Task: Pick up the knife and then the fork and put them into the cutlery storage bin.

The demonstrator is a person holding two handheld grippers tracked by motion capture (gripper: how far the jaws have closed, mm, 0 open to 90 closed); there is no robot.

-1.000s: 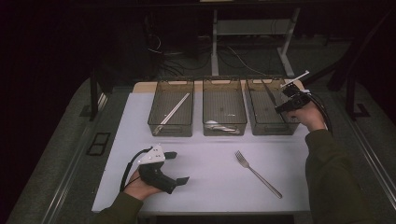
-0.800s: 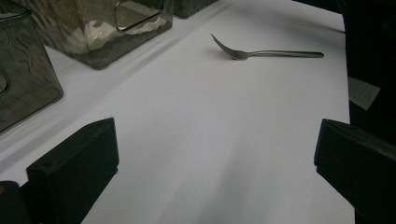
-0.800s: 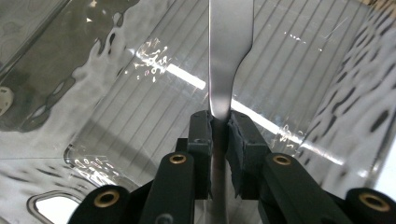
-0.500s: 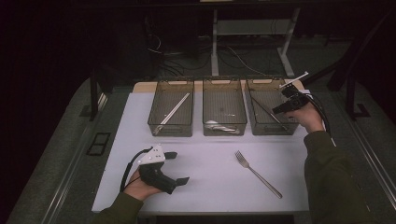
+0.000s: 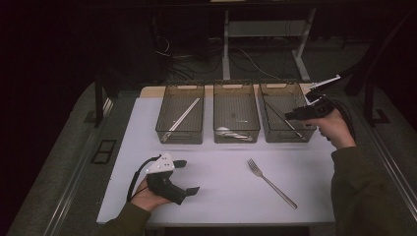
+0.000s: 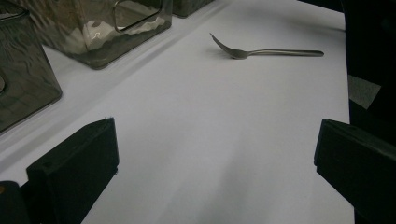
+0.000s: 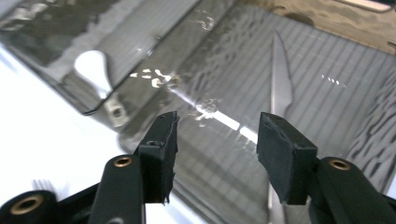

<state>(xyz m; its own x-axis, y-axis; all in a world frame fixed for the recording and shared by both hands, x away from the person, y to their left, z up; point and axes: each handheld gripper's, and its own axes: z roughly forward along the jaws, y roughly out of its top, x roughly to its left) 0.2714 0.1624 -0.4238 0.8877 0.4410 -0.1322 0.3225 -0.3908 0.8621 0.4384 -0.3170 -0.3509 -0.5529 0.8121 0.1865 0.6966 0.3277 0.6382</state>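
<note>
Steel knife [image 7: 281, 88] lies flat on the ribbed floor of the right bin [image 5: 275, 133], blade toward the far end, handle running toward me. My right gripper [image 5: 291, 116] hangs over that bin's right side; its jaws have just been opening, now stand part-way apart w/ nothing between them, knife lying free below. So the drop looks done, by my read.

Left gripper [image 5: 187, 177] sits low at the near-left of the white table [image 5: 221, 196], jaws wide apart, empty, pointing across toward the fork [image 5: 272, 183].

Other bins: left bin [image 5: 162, 132] holds what look like chopsticks [image 5: 183, 118], middle bin [image 5: 216, 132] a spoon [image 5: 231, 132]. Fork's the one piece not yet binned, lying alone on the table near-right, tines toward the bins, well apart from both grippers.

Doing this bit well, IMO:
- lift right gripper straight up & clear of the bin rim before swinging off; clipping the thin wall could shove the bin.
- keep jaws apart on the way out, so no pad catches the knife handle.
- then fork: it's flat & thin, so come down across the handle mid-way, pads square to it, close firm.
- which bin suits the fork I can't tell.
</note>
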